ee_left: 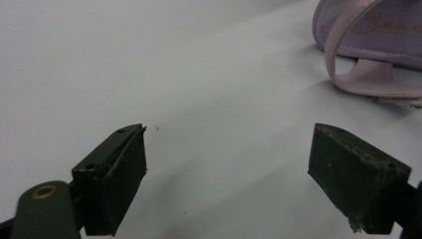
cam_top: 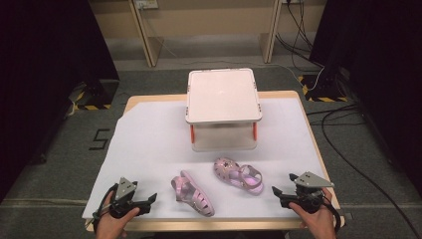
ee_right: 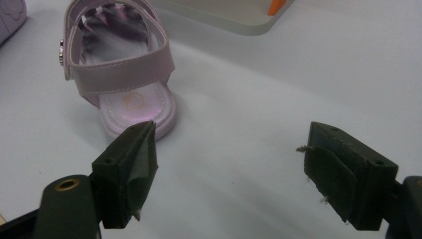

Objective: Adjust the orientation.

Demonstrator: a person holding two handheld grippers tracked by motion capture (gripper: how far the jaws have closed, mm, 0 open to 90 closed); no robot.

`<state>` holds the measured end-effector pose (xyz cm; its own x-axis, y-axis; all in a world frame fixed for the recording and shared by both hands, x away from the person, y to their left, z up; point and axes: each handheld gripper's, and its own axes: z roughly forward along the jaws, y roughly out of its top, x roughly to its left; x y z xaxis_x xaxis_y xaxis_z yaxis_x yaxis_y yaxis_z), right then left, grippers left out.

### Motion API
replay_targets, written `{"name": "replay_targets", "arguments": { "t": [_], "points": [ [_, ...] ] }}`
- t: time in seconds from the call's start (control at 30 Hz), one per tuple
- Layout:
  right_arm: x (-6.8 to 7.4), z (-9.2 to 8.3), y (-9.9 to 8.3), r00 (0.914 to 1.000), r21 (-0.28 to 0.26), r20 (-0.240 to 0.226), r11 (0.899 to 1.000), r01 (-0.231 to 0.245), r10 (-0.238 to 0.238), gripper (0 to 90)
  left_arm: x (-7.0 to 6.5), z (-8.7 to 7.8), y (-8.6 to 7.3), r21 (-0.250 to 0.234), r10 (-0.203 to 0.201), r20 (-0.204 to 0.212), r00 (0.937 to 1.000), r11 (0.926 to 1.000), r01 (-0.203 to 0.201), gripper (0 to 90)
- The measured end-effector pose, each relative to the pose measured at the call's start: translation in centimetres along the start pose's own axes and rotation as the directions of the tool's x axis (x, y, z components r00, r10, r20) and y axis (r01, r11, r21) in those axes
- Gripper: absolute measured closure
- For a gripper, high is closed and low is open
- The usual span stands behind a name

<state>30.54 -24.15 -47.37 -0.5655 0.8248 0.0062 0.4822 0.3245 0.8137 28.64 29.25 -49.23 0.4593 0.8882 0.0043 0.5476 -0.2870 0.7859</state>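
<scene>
Left gripper (cam_top: 149, 199): jaws apart, empty, low beside the near sandal (cam_top: 193, 194), ready to reach.
Right gripper (cam_top: 276, 192): spread wide, empty, aimed at the far sandal (cam_top: 238, 176).
Box (cam_top: 223, 108): lidded, behind both sandals.

A table (cam_top: 318, 149) with a wooden edge is wearing a white sheet (cam_top: 144, 144). Lying on the sheet are two pink sandals, the left sandal (cam_top: 193, 193) and the right sandal (cam_top: 238, 175), near each other. A white box (cam_top: 223, 107) is standing behind them.
</scene>
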Motion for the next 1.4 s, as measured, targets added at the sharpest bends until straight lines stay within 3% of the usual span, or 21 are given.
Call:
{"name": "replay_targets", "arguments": {
  "t": [0.17,0.27,0.33,0.67,0.8,0.83,0.97,1.0,1.07,1.13,1.17,1.23,1.3,1.37,1.4],
  "points": [
    [0.2,0.0,0.1,0.9997,-0.013,-0.023,1.000,0.003,-0.003,24.7,-0.1,0.1,0.0,0.004,0.002,0.001,1.0000,1.0000,-0.002,14.8],
    [0.4,0.0,0.3,0.9988,-0.022,-0.040,0.999,0.027,-0.028,30.2,-0.1,0.1,0.0,0.005,0.003,0.001,1.0000,1.0000,-0.003,14.8],
    [0.8,0.0,0.5,0.9951,-0.041,-0.075,0.997,0.062,-0.065,34.9,-0.1,0.1,0.0,0.007,0.002,0.001,1.0000,1.0000,-0.002,14.8],
    [2.4,0.2,1.6,0.9818,-0.090,-0.142,0.989,0.114,-0.127,44.9,0.0,0.2,-0.1,0.007,0.003,-0.001,1.0000,1.0000,-0.003,14.9],
    [3.4,0.5,2.6,0.9715,-0.129,-0.169,0.981,0.145,-0.166,48.9,0.0,0.2,-0.1,0.005,-0.005,-0.006,1.0000,1.0000,0.005,14.9],
    [4.0,1.1,3.0,0.9636,-0.125,-0.197,0.980,0.158,-0.181,50.6,0.0,0.2,-0.1,0.005,-0.003,-0.006,1.0000,1.0000,0.003,14.9],
    [4.5,2.0,3.5,0.9592,-0.114,-0.190,0.975,0.190,-0.209,51.7,-0.1,0.3,-0.1,0.007,0.004,-0.005,1.0000,1.0000,-0.004,15.0],
    [4.5,2.0,3.5,0.9592,-0.114,-0.190,0.975,0.190,-0.209,51.7,-0.1,0.3,-0.1,0.007,0.004,-0.005,1.0000,1.0000,-0.004,15.0],
    [4.5,2.2,4.1,0.9526,-0.153,-0.233,0.975,0.163,-0.195,55.3,0.0,0.3,-0.1,0.007,0.002,-0.004,1.0000,1.0000,-0.002,15.0],
    [4.7,2.2,4.3,0.9498,-0.144,-0.236,0.974,0.175,-0.206,55.3,0.0,0.3,-0.1,0.008,0.002,-0.006,1.0000,1.0000,-0.001,15.0],
    [5.2,2.8,4.4,0.9419,-0.115,-0.273,0.979,0.170,-0.196,55.3,0.0,0.3,-0.1,0.005,-0.003,-0.007,1.0000,1.0000,0.003,15.0],
    [5.3,3.2,4.4,0.9400,-0.100,-0.281,0.980,0.172,-0.194,55.4,0.0,0.3,-0.1,0.009,0.001,-0.006,1.0000,1.0000,-0.001,15.0],
    [5.8,4.1,4.4,0.9353,-0.069,-0.288,0.979,0.194,-0.206,55.8,-0.1,0.3,-0.1,0.008,0.003,-0.004,1.0000,1.0000,-0.003,15.0],
    [6.3,5.2,4.6,0.9217,-0.050,-0.309,0.972,0.230,-0.234,63.3,0.0,0.3,-0.1,0.008,0.003,-0.005,1.0000,1.0000,-0.003,15.0],
    [6.3,5.2,4.6,0.9217,-0.050,-0.309,0.972,0.230,-0.234,63.3,0.0,0.3,-0.1,0.008,0.003,-0.005,1.0000,1.0000,-0.003,15.0]
  ]
}}
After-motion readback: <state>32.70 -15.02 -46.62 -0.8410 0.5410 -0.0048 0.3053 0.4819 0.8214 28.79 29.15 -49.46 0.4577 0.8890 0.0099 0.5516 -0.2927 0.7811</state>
